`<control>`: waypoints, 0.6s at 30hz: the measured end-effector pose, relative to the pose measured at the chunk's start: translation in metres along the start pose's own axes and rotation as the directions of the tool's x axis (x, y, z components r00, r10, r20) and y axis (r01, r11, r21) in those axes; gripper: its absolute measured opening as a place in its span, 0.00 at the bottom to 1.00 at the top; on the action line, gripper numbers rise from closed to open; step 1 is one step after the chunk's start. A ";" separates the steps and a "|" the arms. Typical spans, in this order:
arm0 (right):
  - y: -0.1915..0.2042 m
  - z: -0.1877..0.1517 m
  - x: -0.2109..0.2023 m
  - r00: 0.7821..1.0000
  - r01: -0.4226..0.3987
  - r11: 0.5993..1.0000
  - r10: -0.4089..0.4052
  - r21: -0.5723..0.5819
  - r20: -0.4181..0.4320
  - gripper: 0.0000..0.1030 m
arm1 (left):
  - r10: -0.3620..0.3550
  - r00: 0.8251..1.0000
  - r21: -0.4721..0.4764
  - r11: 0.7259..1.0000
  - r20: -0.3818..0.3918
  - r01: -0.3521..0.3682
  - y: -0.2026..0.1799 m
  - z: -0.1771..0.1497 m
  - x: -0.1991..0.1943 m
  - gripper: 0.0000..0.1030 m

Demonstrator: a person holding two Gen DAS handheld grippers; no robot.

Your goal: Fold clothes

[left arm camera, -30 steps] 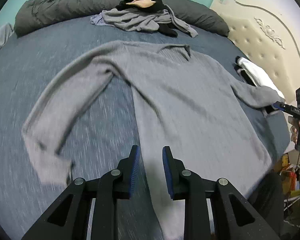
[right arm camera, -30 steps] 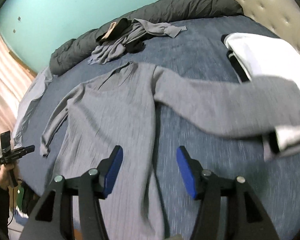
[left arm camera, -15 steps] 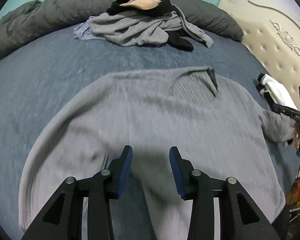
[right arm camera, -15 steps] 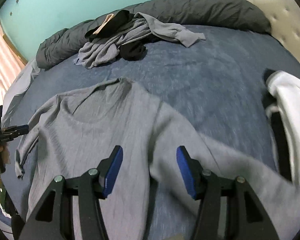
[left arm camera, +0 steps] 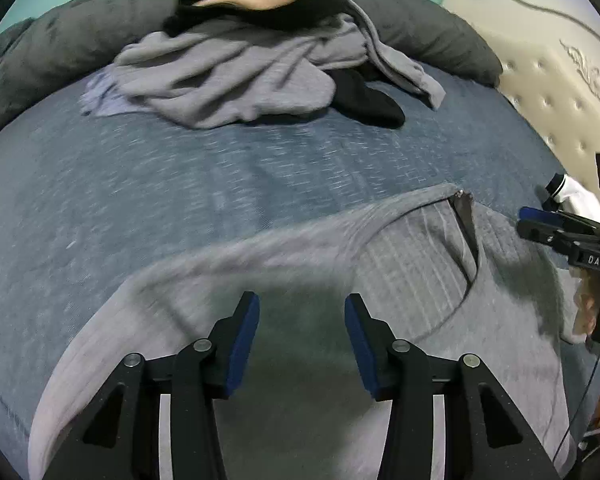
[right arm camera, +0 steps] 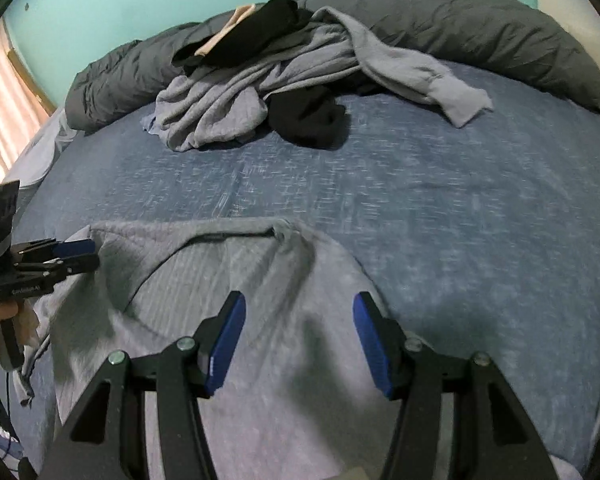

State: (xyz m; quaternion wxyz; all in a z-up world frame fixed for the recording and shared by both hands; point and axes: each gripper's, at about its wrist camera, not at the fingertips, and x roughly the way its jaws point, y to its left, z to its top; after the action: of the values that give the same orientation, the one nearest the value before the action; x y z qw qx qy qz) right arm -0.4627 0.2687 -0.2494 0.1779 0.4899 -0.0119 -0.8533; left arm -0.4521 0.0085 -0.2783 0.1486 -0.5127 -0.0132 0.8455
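A grey long-sleeved sweater [left arm camera: 400,280] lies spread flat on the blue bed [left arm camera: 180,184], its neckline [left arm camera: 466,216] toward the far side. My left gripper [left arm camera: 302,312] is open and empty, low over the sweater's left shoulder. My right gripper [right arm camera: 300,320] is open and empty, low over the right shoulder of the sweater [right arm camera: 220,280], beside the collar [right arm camera: 280,232]. Each gripper shows at the edge of the other's view: the right one [left arm camera: 540,224], the left one [right arm camera: 76,256].
A pile of grey, black and tan clothes [left arm camera: 260,60] lies at the far side of the bed against a dark grey rolled duvet [right arm camera: 480,24]. A white folded garment [left arm camera: 576,196] lies at the right by the cream headboard [left arm camera: 560,92]. A teal wall stands behind.
Both grippers have moved up from the sweater's hem and sleeves toward its shoulders and lower over it. The left jaws have opened wider. The sweater has not visibly moved.
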 end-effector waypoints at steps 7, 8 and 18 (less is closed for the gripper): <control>0.002 0.005 0.032 1.000 0.015 1.000 -0.015 0.002 -0.017 0.57 | 0.078 0.995 0.086 0.994 -0.062 -0.072 -0.026 0.010 0.050 0.48; 0.002 0.003 0.036 1.000 0.014 1.000 -0.014 0.004 -0.020 0.58 | 0.078 0.995 0.091 0.993 -0.066 -0.072 -0.027 0.009 0.053 0.48; 0.002 0.002 0.050 0.999 0.042 0.999 -0.042 -0.005 0.003 0.59 | 0.056 0.998 0.071 0.996 -0.026 -0.054 -0.020 0.016 0.043 0.07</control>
State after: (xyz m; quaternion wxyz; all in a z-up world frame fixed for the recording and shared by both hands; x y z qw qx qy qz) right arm -0.4867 0.2508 -0.2896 0.1615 0.4882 0.0004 -0.8577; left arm -0.4799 0.0411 -0.3045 0.1434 -0.5191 0.0330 0.8419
